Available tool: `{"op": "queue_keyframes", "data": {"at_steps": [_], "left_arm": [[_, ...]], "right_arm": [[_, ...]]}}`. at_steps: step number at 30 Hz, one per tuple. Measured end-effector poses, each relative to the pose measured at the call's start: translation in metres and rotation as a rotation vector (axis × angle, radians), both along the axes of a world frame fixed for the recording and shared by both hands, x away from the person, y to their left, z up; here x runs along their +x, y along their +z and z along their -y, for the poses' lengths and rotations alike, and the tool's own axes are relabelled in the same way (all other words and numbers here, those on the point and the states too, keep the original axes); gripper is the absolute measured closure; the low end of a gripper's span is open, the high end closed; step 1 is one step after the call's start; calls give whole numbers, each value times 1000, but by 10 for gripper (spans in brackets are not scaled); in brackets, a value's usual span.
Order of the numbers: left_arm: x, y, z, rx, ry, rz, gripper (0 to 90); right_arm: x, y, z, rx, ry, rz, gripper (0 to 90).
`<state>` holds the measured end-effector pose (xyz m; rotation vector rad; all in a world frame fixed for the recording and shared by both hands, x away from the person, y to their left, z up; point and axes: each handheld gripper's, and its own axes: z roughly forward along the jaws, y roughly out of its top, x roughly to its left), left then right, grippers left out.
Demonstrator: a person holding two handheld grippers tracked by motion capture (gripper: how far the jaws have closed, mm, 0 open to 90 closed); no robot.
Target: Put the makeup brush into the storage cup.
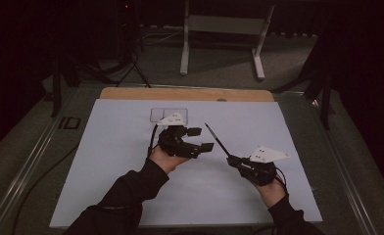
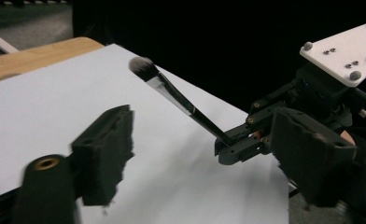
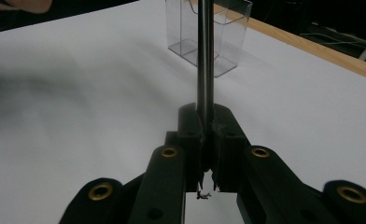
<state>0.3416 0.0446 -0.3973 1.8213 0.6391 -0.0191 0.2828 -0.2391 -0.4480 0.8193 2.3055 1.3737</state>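
Table point(image 1: 131, 196), white sheet over wood top, takes centre of high view; wood edge shows along upper centre. Clear box point(image 1: 168, 115), see-through plastic, open-topped as far as can be told, sits upper centre of sheet, part hidden behind left gripper point(image 1: 204, 139). Left gripper: jaws wide apart, nothing between them, held mid-frame just in front of box. Right gripper point(image 1: 231, 159), lower right of centre: jaws closed tight on brush handle, confirmed in right gripper view. Brush point(image 1: 216, 139) is off the sheet, held in air between the two grippers. Long axis runs lower right to upper left in high view; bristle end is far end, up and left, toward box; handle end in jaws. In left gripper view bristles sit upper centre, dark and fluffy. Step in hand, by judgement: carrying brush to box for placing. Next move likely needs brush tipped nearer vertical, lined up over box opening, then lowered in before release. Risk: thin box may tip if nudged.
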Motion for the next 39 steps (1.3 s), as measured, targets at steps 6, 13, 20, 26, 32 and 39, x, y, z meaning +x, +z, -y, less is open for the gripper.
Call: {"op": "queue_keyframes", "data": {"at_steps": [6, 13, 20, 26, 32, 39], "left_arm": [[8, -11, 6, -59, 33, -61, 450], [10, -18, 11, -118, 49, -55, 628], [5, -20, 9, -156, 93, 27, 716], [8, -24, 8, -245, 55, -30, 770], [14, -25, 6, -331, -11, -181, 846], [13, -22, 7, -321, -20, -163, 850]], "right_arm": [[1, -1, 0, -7, 5, -1, 837], [0, -2, -1, -9, 9, -8, 837], [1, -2, -1, -7, 13, -6, 837], [1, -3, -1, -5, 18, -12, 837], [1, -3, -2, -12, 19, -16, 837], [1, -3, -2, -10, 27, -18, 835]]}}
